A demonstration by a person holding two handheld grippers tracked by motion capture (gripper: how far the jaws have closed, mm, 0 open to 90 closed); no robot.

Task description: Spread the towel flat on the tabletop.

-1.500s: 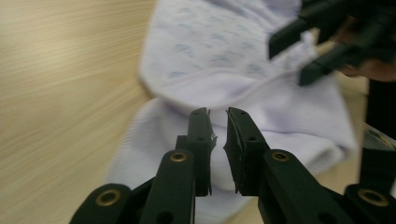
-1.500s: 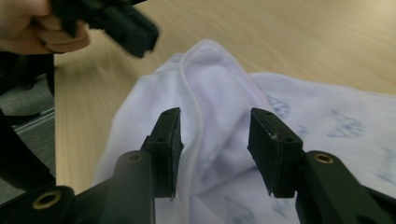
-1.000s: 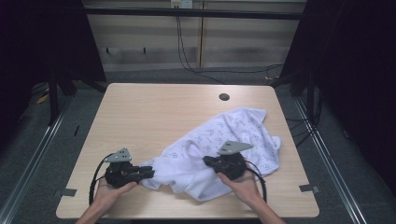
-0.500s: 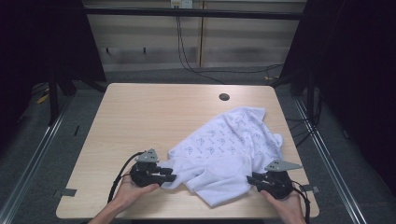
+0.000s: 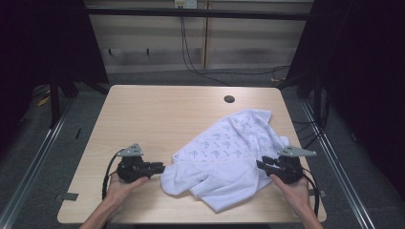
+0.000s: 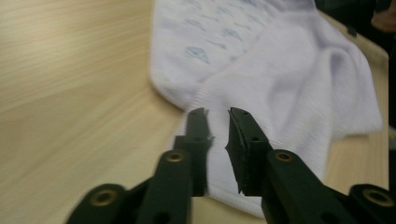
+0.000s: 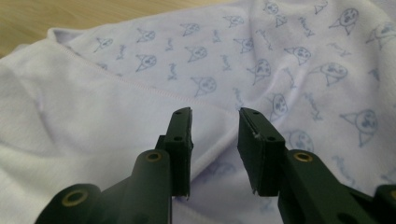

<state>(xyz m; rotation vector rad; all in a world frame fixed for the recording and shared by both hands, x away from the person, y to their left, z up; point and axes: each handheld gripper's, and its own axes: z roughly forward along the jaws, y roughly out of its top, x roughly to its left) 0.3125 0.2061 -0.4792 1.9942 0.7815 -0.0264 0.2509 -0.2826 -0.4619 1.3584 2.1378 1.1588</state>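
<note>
The left gripper, jaws just narrowing but gripping nothing, points at the near-left edge of the crumpled cloth on the worktop. The right gripper, just opening, is released beside the cloth's right edge. Spreading or folding looks barely begun.

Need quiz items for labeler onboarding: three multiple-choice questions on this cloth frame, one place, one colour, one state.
1. Where on the table does the cloth lie?
A. front right part
B. far left corner
C. hanging off the far edge

2. What colour is the cloth's print?
A. red
B. blue
C. green

3. How do the jaws of the right gripper stand?
A. clamped on the cloth
C. gripping the table edge
B. apart, with nothing pinched

Answers:
1 A: the high view shows it spread from the middle toward the front right.
2 B: small blue figures on white show in the right gripper view.
3 B: a clear gap shows between the jaws, above the cloth.
</note>
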